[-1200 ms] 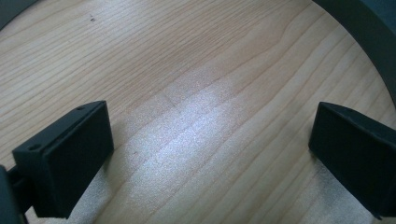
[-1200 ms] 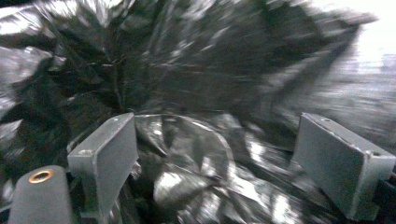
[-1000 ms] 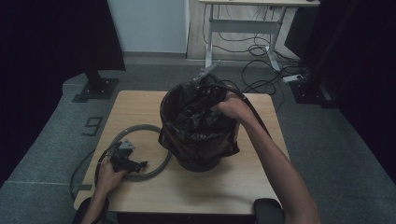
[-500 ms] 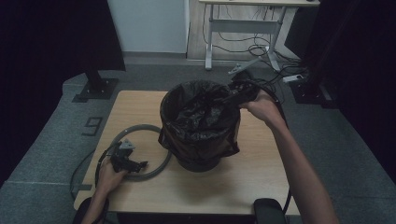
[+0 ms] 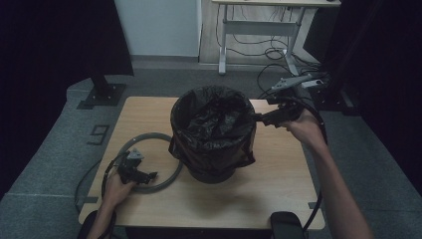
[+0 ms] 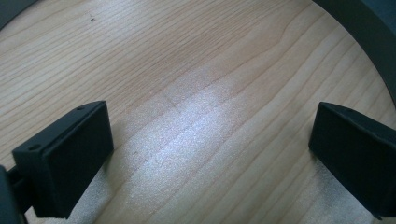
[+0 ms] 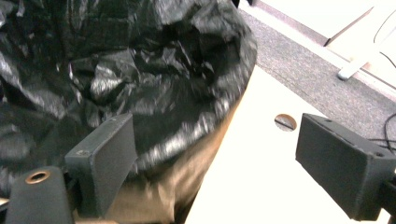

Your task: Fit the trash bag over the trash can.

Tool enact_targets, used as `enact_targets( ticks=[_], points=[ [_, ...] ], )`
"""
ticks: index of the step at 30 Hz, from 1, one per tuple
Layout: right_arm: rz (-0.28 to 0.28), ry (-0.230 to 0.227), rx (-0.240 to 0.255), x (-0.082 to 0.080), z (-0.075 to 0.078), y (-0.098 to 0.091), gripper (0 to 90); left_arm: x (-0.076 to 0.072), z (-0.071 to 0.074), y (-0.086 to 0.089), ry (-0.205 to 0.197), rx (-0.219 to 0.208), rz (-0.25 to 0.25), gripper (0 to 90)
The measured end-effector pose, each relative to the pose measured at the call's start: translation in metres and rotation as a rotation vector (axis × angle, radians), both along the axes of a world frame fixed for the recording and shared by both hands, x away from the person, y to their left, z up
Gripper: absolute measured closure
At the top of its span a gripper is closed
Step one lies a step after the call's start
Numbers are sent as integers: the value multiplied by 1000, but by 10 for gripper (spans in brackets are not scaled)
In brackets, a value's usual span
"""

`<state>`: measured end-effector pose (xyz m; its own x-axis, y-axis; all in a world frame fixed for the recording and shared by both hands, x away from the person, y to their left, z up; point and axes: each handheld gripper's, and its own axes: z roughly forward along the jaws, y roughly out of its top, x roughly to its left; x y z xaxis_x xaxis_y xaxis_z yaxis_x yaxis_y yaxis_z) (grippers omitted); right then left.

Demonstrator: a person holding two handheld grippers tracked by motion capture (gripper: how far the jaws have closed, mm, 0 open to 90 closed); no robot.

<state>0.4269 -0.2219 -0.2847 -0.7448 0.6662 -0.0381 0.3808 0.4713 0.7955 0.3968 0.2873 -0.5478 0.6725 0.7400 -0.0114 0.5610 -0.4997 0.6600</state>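
Gleaming and crumpled, the black bin liner [image 5: 213, 119] drapes its bin's rim beside the right gripper [image 5: 260, 119], fingers wide.

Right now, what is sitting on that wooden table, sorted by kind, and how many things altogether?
Bin lined with a black bag: 1
Grey ring: 1
Hand-held grippers: 2, the left gripper resting on the table inside the ring, the right gripper open beside the bin's rim
Total: 4

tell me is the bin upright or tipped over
Upright: the bin stands on the table, mouth up, bag folded over its rim.
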Motion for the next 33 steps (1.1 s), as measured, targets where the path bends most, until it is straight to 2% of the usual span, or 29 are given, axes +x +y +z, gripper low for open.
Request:
enact_targets(
  ticks=[6, 10, 13, 24, 26, 27, 33],
  points=[
    [-28, 14, 12, -11, -17, -18, 116, 0, 0, 0, 0, 0, 0, 0],
    [-42, 23, -5, -19, -35, -26, 116, 0, 0, 0, 0, -1, 1, 0],
    [-46, 27, 13, -24, -50, -31, 117, 0, 0, 0, 0, 0, 2, 0],
    [-83, 72, 67, -36, -119, -45, 118, -1, 0, 0, -1, -1, 5, 0],
    [-88, 75, 67, -36, -124, -46, 118, -1, 0, 0, -1, -1, 6, 0],
    [-101, 84, 77, -37, -139, -48, 118, -1, 0, 0, -1, -1, 7, 0],
    [-147, 106, 67, -40, -173, -52, 117, -1, 0, 0, 0, -1, 8, 0]
  ],
)
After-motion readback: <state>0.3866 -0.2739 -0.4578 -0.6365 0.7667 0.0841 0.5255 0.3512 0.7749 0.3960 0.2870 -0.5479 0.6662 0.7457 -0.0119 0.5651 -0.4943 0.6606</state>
